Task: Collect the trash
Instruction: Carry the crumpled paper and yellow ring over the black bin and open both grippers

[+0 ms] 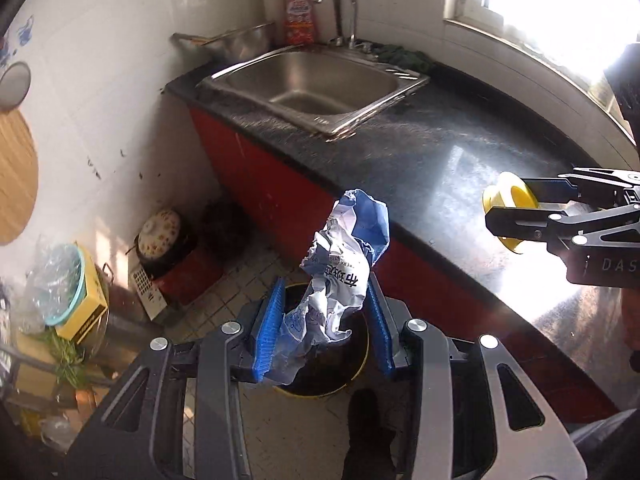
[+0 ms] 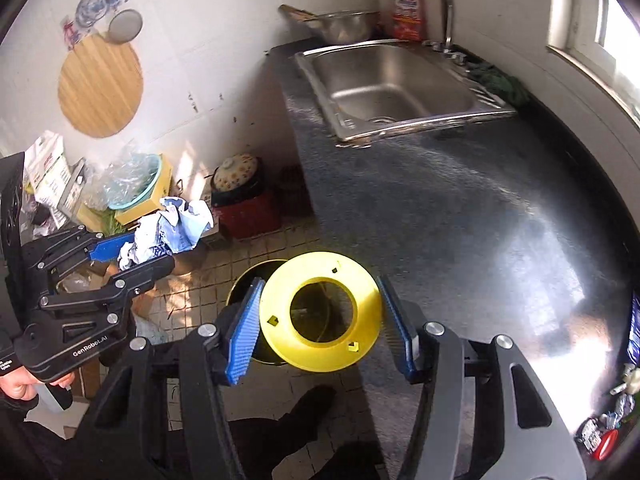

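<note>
My left gripper (image 1: 325, 320) is shut on a crumpled blue-and-white paper wrapper (image 1: 340, 264), held above a round bin with a yellow rim (image 1: 362, 364) on the tiled floor. The wrapper also shows in the right wrist view (image 2: 168, 232), in the left gripper (image 2: 132, 256). My right gripper (image 2: 320, 320) is shut on a yellow plastic spool (image 2: 320, 310) with a round hole, at the counter's edge above the bin (image 2: 244, 284). In the left wrist view the right gripper (image 1: 508, 204) holds the spool (image 1: 506, 204) over the black counter.
A black counter (image 1: 420, 152) with red cabinet fronts holds a steel sink (image 1: 316, 84) and tap. Pots, a red box and cluttered boxes (image 1: 72, 300) stand on the floor by the wall. More litter (image 2: 608, 428) lies on the counter's right end. My shoe (image 1: 368, 432) is near the bin.
</note>
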{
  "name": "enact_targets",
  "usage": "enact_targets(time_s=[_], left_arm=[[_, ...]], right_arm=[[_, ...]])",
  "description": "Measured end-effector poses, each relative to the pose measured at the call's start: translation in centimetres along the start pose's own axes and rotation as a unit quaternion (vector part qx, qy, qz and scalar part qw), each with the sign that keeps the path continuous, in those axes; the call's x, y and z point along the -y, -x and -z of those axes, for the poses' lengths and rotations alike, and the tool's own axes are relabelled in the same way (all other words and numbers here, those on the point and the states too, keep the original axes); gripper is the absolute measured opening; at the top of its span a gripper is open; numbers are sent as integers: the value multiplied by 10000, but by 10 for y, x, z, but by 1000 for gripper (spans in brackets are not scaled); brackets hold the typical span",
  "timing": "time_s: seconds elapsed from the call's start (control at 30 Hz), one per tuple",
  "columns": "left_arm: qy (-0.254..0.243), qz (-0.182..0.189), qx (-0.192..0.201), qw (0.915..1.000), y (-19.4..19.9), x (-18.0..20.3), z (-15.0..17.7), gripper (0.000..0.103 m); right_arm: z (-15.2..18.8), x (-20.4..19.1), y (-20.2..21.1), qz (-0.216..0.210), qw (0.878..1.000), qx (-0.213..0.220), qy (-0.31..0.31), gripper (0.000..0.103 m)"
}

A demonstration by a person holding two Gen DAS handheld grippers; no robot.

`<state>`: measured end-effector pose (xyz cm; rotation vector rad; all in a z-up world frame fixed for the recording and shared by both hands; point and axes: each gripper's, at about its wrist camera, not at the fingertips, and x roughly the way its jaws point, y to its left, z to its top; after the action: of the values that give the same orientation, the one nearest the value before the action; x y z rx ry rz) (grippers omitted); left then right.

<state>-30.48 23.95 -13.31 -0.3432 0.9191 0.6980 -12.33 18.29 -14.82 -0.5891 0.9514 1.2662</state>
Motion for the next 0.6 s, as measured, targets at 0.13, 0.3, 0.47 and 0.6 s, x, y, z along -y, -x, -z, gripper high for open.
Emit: enact_targets(time_s=[0.13, 0.3, 0.47, 0.6], left_arm=[[506, -163, -237, 9983, -26, -33, 34, 39], [1087, -233, -621, 9919, -82, -60, 68, 40], [1247, -211, -898, 9879, -141, -76, 93, 40], [1430, -41, -1110, 9835, -177, -84, 107, 40]], right_arm=[[2, -35, -52, -317, 9985, -335, 288, 55], [15, -54, -122, -437, 9948, -739, 556, 55], [27, -53, -193, -396, 9899, -1201, 638, 55], [33, -47, -232, -359, 9863, -1478, 646, 55]])
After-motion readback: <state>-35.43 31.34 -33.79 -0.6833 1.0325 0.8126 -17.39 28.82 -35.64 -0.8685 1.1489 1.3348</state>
